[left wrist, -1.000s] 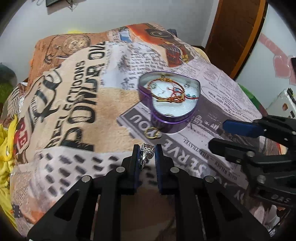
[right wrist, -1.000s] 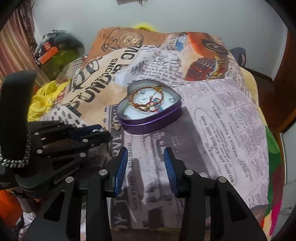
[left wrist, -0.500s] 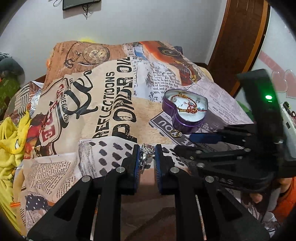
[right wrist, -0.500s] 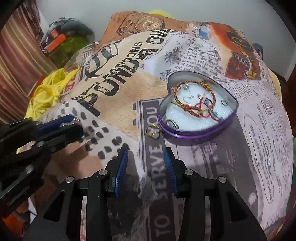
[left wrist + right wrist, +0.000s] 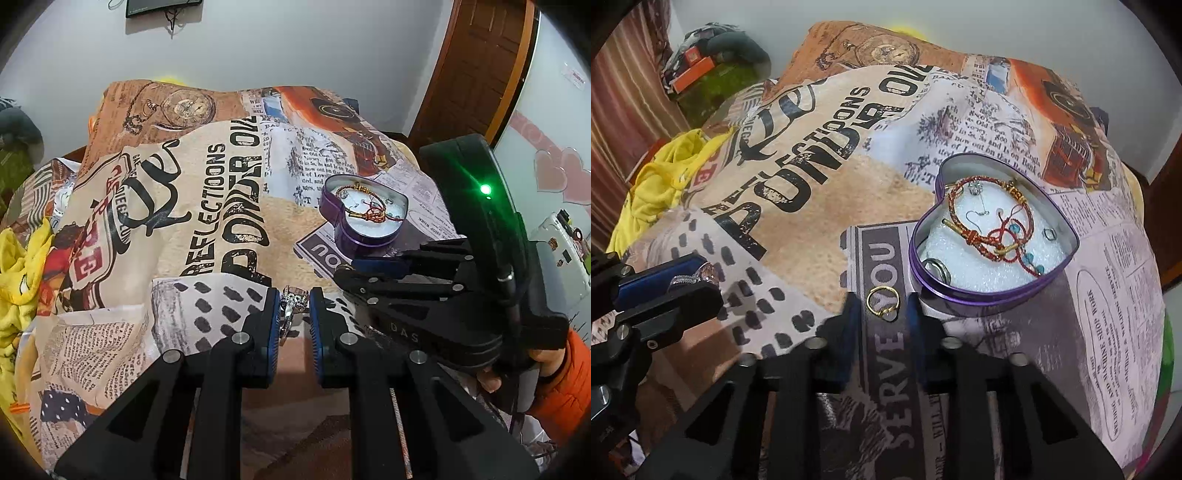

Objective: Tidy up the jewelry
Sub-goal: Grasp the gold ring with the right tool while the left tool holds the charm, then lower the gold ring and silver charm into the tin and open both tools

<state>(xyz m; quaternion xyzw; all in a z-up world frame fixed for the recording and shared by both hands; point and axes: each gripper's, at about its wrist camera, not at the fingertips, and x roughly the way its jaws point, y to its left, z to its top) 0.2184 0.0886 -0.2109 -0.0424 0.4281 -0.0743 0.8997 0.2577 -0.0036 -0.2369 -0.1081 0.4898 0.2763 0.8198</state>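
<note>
Gold ring [image 5: 882,301] on printed blanket [image 5: 812,221], just near-left of purple heart tin [image 5: 993,295]; right gripper [image 5: 882,306] jaws just closing round it, contact unclear. Left gripper [image 5: 294,304] clamps silver ring [image 5: 293,301].

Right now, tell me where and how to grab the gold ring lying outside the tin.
Pinch the gold ring across its thin band, coming from above. It lies flat on the printed blanket, just clear of the heart tin. The right gripper already straddles it, jaws just closing, so press into the cloth.
</note>
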